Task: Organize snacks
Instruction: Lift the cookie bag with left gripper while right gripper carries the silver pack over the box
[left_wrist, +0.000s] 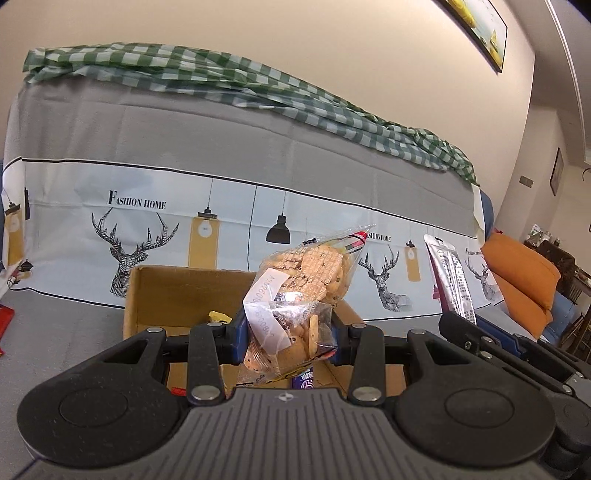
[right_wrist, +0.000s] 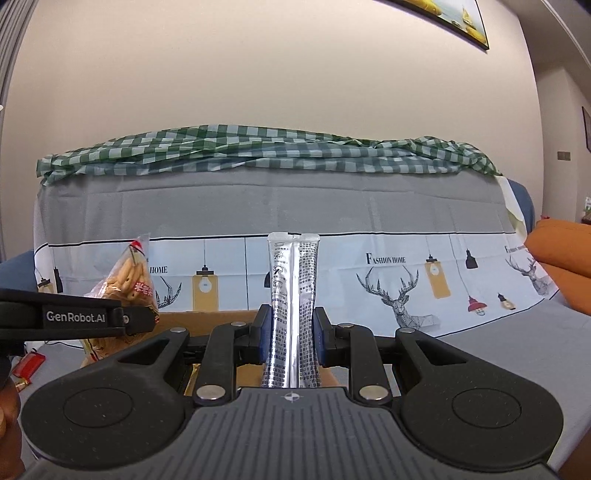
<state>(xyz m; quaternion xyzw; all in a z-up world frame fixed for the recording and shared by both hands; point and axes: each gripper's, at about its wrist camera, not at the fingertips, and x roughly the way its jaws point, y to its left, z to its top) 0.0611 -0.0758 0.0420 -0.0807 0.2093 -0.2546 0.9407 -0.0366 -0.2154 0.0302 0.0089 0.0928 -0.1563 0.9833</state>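
Left gripper (left_wrist: 288, 338): clamped on a clear cookie bag (left_wrist: 303, 291), blue pads pressing its lower half from both sides.
Cookie bag: held upright above the open cardboard box (left_wrist: 177, 291), its sealed top leaning right; a white label runs down its front.
Right gripper (right_wrist: 291, 332): closed around a silver foil pouch (right_wrist: 293, 288), pinched near mid-height.
Silver pouch: standing upright over the box's near right side, printed back seam facing the camera.
Cardboard box: sits on the grey cover in front of the sofa back; a yellow item (left_wrist: 218, 315) lies against its rear wall, and a purple wrapper (left_wrist: 303, 380) shows below the cookie bag.
Sofa drape (right_wrist: 369, 266): deer and lamp print behind the box, green checked cloth (right_wrist: 258, 151) bunched along the top.
Orange cushion (left_wrist: 524, 273): well right of the box.
Red packet (right_wrist: 27, 365): on the cover, left of the box.
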